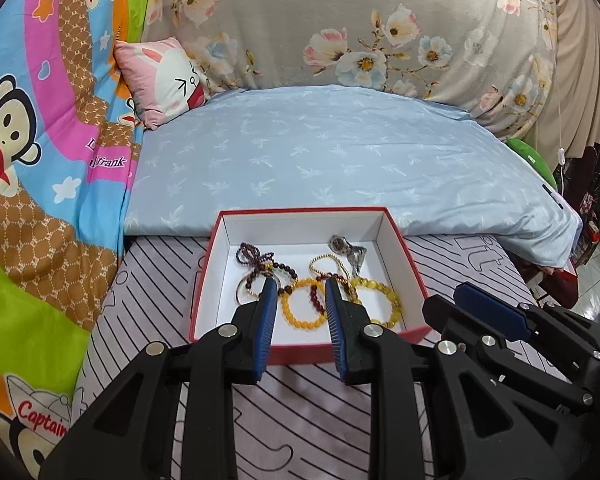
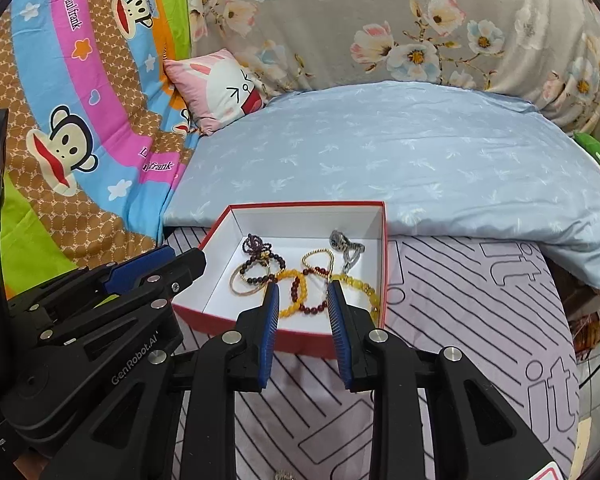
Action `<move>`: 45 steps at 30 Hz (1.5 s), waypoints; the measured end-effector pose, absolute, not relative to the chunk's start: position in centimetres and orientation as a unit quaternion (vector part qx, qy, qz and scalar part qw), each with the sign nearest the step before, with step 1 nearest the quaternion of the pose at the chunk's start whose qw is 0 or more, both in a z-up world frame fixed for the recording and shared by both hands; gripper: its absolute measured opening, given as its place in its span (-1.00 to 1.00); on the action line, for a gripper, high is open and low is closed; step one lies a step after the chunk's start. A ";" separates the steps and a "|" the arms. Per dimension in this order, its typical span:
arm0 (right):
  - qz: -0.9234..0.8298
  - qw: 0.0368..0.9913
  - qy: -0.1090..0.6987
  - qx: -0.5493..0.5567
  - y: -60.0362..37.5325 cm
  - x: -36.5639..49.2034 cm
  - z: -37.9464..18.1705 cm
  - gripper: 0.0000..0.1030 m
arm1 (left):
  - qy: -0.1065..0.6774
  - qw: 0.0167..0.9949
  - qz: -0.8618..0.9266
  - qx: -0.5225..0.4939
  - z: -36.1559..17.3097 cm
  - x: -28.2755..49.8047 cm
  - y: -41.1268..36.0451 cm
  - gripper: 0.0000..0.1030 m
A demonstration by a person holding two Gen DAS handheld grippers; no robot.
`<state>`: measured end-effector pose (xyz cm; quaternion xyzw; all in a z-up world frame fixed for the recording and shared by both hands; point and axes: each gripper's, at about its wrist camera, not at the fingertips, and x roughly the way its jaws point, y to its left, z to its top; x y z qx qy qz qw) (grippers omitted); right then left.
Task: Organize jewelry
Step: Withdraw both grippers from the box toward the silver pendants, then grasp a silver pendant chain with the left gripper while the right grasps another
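A red box (image 1: 300,212) (image 2: 308,205) with a white inside lies on the striped lilac sheet. In it lie an orange-yellow bead bracelet (image 1: 286,304) (image 2: 290,274), a pale yellow bead bracelet (image 1: 380,284) (image 2: 360,282), dark purple beads (image 1: 248,254) (image 2: 256,244), a gold chain (image 1: 324,258) (image 2: 318,256) and a silver watch (image 1: 340,244) (image 2: 340,240). My left gripper (image 1: 300,286) (image 2: 140,268) hovers over the box's near part, open and empty. Beside it on the right, my right gripper (image 2: 303,288) (image 1: 488,308) is likewise open with nothing between its pads.
A folded light blue quilt (image 1: 340,152) lies right behind the box. A pink rabbit pillow (image 1: 168,80) and a cartoon monkey blanket (image 1: 40,140) are on the left, with floral bedding (image 1: 380,20) at the back. The bed's edge falls away on the right.
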<state>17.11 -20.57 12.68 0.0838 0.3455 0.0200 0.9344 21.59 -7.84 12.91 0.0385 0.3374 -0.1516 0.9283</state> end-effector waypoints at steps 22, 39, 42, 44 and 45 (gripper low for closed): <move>0.022 0.900 0.426 0.089 -20.2 8.2 5.1 -0.35 | 0.411 0.902 -0.134 0.010 5.5 14.0 -3.2 -0.25; 0.037 0.880 0.467 0.078 -16.9 7.7 0.3 -0.35 | 0.443 0.887 -0.129 -0.005 1.1 10.3 -0.5 -0.11; 0.036 0.882 0.464 0.069 -16.7 7.8 0.2 -0.39 | 0.445 0.886 -0.133 -0.006 0.9 10.2 -0.7 -0.09; 0.033 0.884 0.461 0.068 -16.7 7.9 0.2 -0.56 | 0.446 0.885 -0.136 -0.004 0.8 10.1 -1.0 -0.05; 0.030 0.885 0.460 0.066 -16.8 8.0 0.1 -0.61 | 0.446 0.884 -0.138 -0.004 0.8 10.1 -1.1 -0.03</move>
